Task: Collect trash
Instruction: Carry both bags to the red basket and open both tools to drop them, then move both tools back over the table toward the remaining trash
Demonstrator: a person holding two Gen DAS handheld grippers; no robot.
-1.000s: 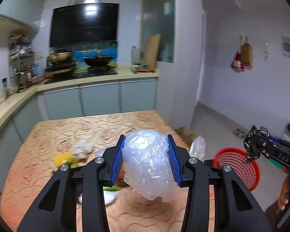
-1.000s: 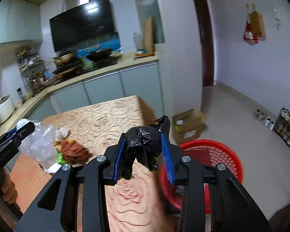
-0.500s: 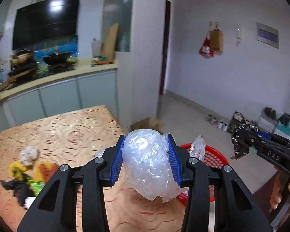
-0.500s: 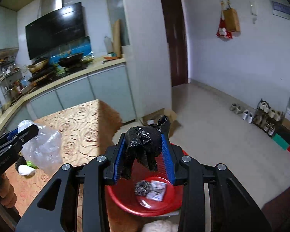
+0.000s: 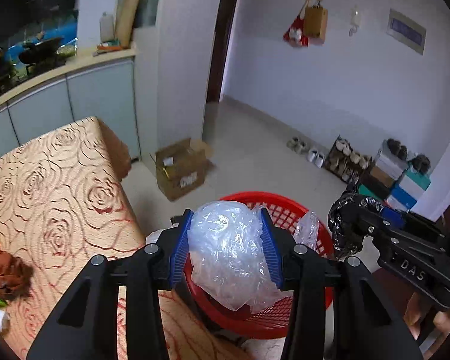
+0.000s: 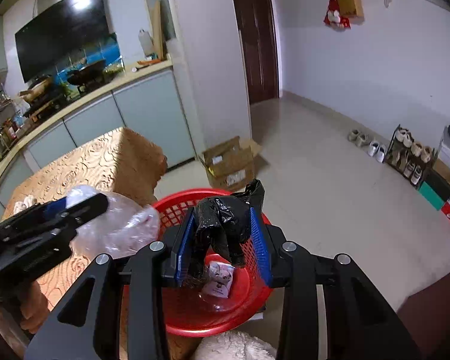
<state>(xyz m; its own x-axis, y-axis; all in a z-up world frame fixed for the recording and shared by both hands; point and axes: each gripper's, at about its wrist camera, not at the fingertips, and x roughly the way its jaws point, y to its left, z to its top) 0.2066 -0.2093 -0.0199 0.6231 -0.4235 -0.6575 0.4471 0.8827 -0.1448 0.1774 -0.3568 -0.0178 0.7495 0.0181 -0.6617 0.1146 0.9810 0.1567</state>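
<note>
Home kitchen, wok (image 6: 87,73) on stove, cabinets (image 6: 141,114), shoe rack (image 6: 408,156) by wall

- Pale lilac-white walls (image 5: 330,90) enclose a room with a glossy beige tiled floor (image 6: 315,180).
- A dark brown door (image 6: 255,39) stands beside a white pillar (image 6: 207,60).
- Grey-blue cabinets (image 6: 141,114) run under a cream kitchen counter (image 6: 90,96), with a black range hood (image 6: 60,45) above the stove.
- A bench (image 5: 45,198) wears a tan cloth with a rose pattern.
- An open cardboard box (image 5: 180,168) sits on the floor near the pillar.
- A shoe rack (image 6: 411,156) and stacked shoeboxes (image 5: 405,180) line the far wall.
- A brown paper bag (image 5: 315,24) hangs high on the wall.
</note>
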